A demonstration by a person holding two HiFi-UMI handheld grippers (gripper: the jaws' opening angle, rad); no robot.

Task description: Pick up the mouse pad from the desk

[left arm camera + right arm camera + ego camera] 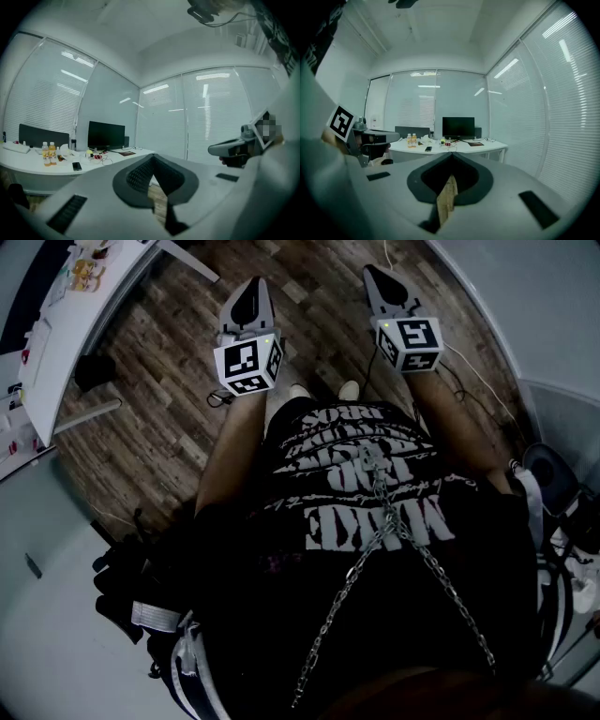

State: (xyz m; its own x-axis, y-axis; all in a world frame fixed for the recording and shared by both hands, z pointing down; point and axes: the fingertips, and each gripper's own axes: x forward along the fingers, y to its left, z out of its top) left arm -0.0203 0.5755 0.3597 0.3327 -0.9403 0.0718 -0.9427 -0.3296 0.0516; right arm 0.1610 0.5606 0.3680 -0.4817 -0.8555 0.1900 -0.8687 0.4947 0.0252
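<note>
Spotter: Jaws first. How do we hold them?

Operator: We hold the left gripper [251, 287] and the right gripper [377, 276] out in front of us, side by side over the wood floor [159, 399]. On each one the jaws are pressed together at the tips, with nothing between them. In the right gripper view only a thin strip of floor shows through the slit behind the tips.

Spotter: And where do we find the mouse pad?

Operator: We see the mouse pad [127, 153] lying flat on the white tabletop [28, 168]. It is a dark brownish sheet in front of the black monitor [106, 135], toward the monitor's right end as the left gripper view shows it. It is well apart from both grippers, and neither touches it.

Spotter: What else do we see up there?

Operator: Two bottles [48, 153] of orange drink stand upright toward the left. A dark phone [77, 166] lies flat near the front edge, between the bottles and the monitor. Beside the monitor's foot sit some small things and cables that we cannot make out.

Spotter: And looking straight down?

Operator: We see our black T-shirt [281, 615] with white print and a metal chain [382, 498] hanging over it. The tips of our shoes [349, 389] show below the grippers, and one end of the tabletop is at the upper left.
</note>
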